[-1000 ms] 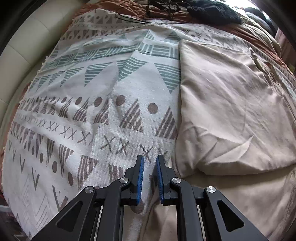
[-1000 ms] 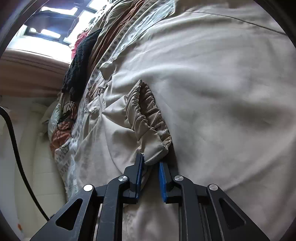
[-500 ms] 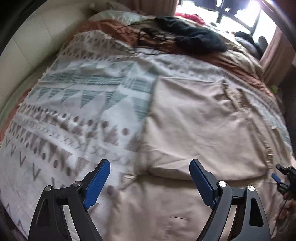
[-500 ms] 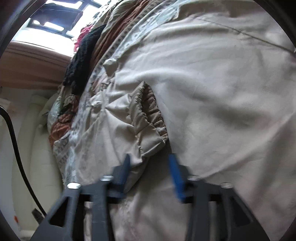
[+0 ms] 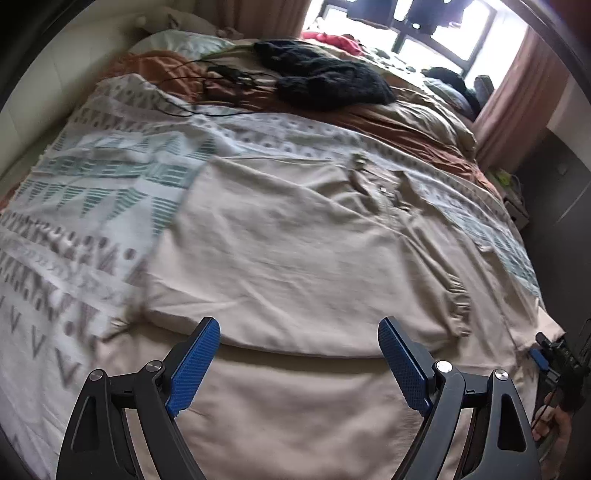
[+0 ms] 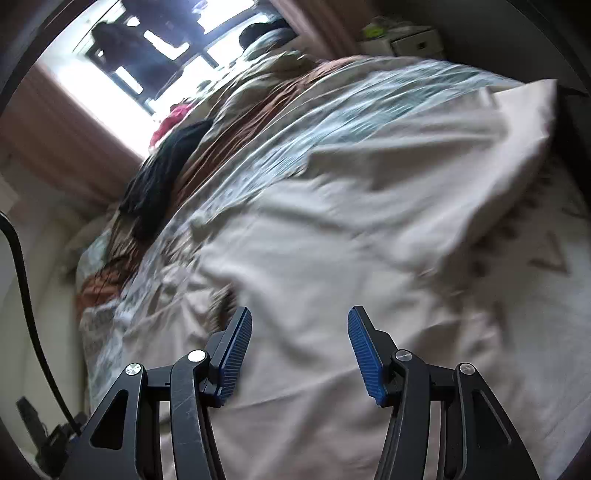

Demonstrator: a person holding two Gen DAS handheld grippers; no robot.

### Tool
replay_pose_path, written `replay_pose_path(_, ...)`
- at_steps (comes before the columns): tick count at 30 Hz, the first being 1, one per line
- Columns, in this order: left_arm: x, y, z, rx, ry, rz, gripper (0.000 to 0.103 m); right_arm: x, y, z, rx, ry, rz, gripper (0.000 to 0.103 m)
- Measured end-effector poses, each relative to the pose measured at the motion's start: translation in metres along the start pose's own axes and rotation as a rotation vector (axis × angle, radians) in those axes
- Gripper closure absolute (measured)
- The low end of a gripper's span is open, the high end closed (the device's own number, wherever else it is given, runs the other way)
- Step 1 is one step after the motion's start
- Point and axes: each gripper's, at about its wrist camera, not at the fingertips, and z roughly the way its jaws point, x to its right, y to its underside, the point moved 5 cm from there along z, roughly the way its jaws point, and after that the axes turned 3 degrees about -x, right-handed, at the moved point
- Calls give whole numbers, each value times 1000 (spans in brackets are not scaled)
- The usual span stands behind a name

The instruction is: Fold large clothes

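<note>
A large beige garment (image 5: 295, 240) lies spread on the bed, its upper layer folded over, with the fold's edge just beyond my left gripper (image 5: 298, 323). That gripper hangs above the cloth, open wide and empty. A gathered cuff (image 5: 458, 295) lies at the garment's right side. My right gripper (image 6: 301, 310) is open too, with nothing between its blue pads (image 6: 236, 343), hovering over the same beige garment (image 6: 314, 295). In the left wrist view the right gripper (image 5: 543, 354) shows at the bed's right edge, held by a hand (image 5: 557, 421).
A patterned white, teal and grey blanket (image 5: 92, 192) covers the bed under the garment. Farther back lie a black knit garment (image 5: 325, 81), black cables (image 5: 221, 77), a rust-brown sheet (image 5: 406, 125) and a red cloth (image 5: 332, 38). A window (image 5: 424, 33) and a curtain (image 5: 517, 92) stand behind.
Both grippers were shut on the beige cloth, the right one on the gathered cuff. They let go, opened, and drew back and up, so more of the bed shows.
</note>
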Motion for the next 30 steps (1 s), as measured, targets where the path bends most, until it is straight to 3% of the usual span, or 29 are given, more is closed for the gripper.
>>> replay_pose_path(9, 72, 25, 13, 16, 5, 99, 15, 97, -40, -39, 154, 78, 157, 48)
replay_pose_path(16, 100, 39, 35, 17, -5, 145, 15, 161, -72, -59, 260, 112, 253, 62)
replay_pose_path(20, 107, 43, 48, 1, -5, 161, 15, 168, -84, -53, 266, 114, 244, 74)
replay_pose_path(30, 100, 42, 69, -26, 3, 144, 15, 171, -94, -18, 232, 153, 232, 78)
